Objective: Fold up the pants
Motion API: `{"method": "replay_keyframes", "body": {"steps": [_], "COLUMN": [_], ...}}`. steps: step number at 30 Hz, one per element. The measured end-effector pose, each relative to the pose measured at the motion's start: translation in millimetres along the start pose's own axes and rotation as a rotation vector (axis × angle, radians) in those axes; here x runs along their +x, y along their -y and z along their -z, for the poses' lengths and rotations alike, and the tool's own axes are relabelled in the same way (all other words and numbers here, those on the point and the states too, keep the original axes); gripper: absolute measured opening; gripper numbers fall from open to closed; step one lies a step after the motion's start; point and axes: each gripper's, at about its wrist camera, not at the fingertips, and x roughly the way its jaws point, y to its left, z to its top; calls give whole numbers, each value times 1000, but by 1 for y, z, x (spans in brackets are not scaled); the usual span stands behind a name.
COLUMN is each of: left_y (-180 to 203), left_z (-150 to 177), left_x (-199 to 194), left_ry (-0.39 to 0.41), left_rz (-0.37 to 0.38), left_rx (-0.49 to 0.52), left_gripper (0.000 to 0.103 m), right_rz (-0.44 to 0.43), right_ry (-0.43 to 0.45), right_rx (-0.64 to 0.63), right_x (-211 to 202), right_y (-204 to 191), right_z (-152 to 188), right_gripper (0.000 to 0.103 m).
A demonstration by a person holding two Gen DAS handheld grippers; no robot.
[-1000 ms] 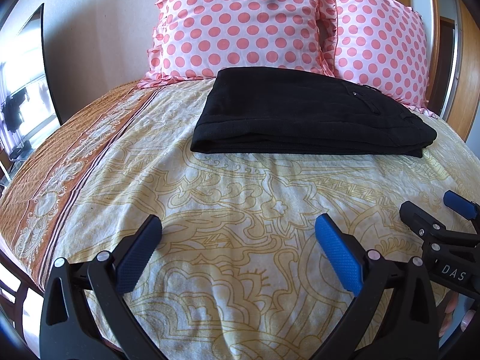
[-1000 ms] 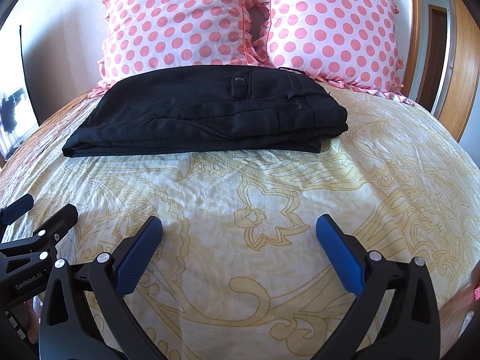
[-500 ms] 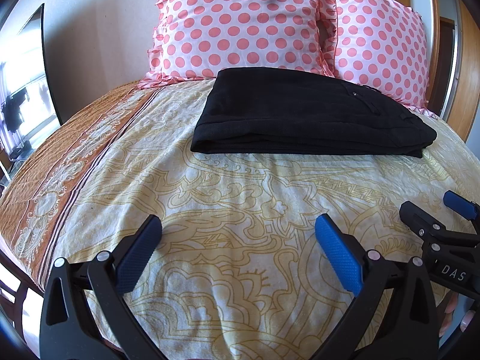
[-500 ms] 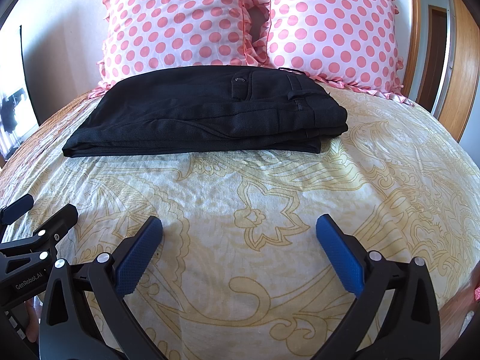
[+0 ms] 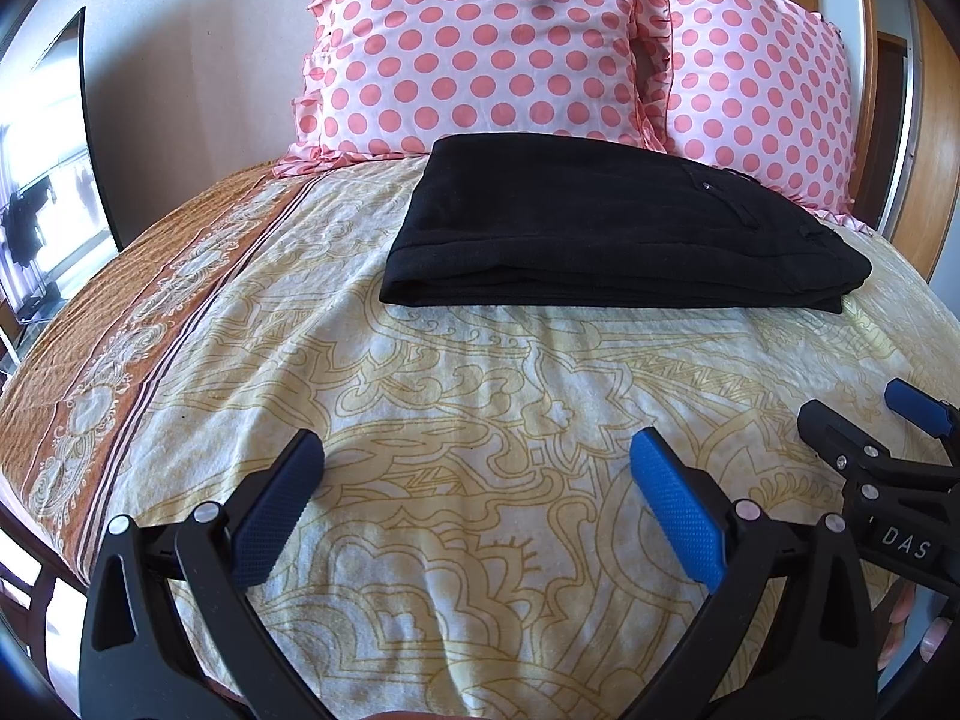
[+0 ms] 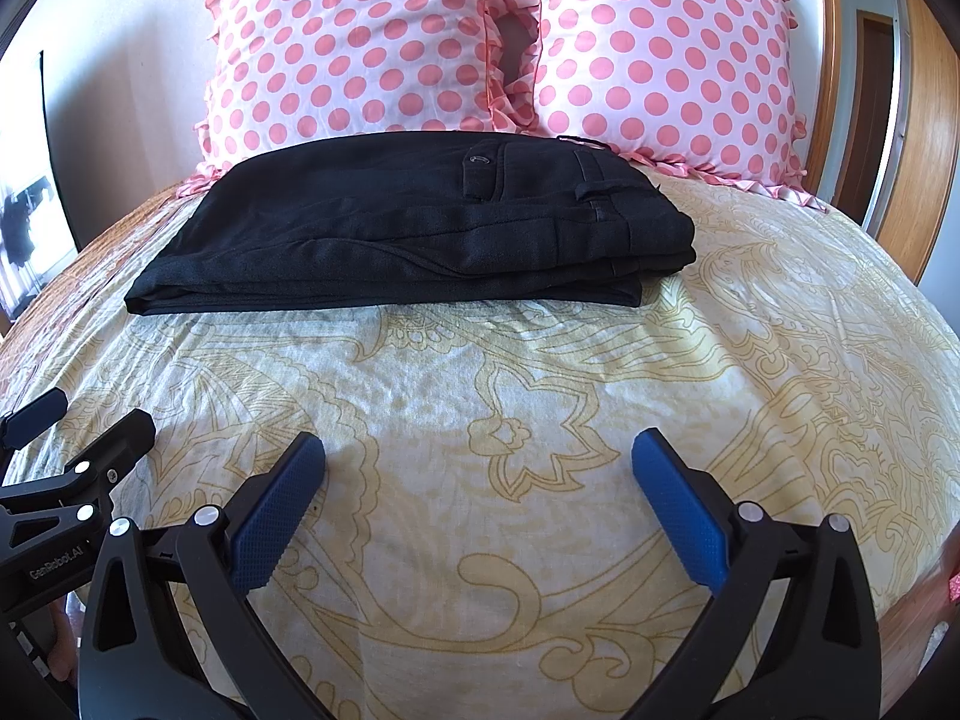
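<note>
Left claw: the left claw hovers low over the near part of the bed with its blue pads spread wide apart and nothing between them; it is released.
Right claw: the right claw hangs in the same way just beside it, blue fingers wide, grasping nothing. Each claw shows at the edge of the other's view, so they sit side by side.
Bedspread: a cream bedspread with a yellow floral outline print lies between the claws and the garment; an orange patterned border runs along its left side.
Black pants: the black pants lie well apart from both claws, toward the head of the bed, folded into a flat layered rectangle with the waistband, belt loop and a button on the right end.
Pillows: two pink polka-dot pillows stand just behind the pants.
Change: over the last second nothing has moved; both claws stay parked and open, and the pants keep the same shape and place.
Meaning for the task: I judge the folding finished, with stacked, even edges and no loose leg hanging out. The stillness reads as the end of the job, not a pause before another fold.
</note>
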Motion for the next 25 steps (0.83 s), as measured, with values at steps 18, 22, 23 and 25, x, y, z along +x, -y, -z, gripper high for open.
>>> {"method": "replay_keyframes", "body": {"steps": [18,22,23,25], "left_y": [-2,-2,-2,-2], "left_z": [-1,-1,-1,-1], "left_x": [3,3,3,3], "left_ry": [-4,-3,-3,-3], "left_rz": [-5,-4,-4,-4], "left_rx": [1,4,3,3], "left_gripper": [101,101,101,101], "right_rz": [2,2,2,2], "right_ry": [0,1,1,1], "right_rx": [1,2,2,2], "right_x": [0,0,0,0], "right_y": [0,0,0,0], "right_z": [0,0,0,0], "right_gripper": [102,102,102,102]}}
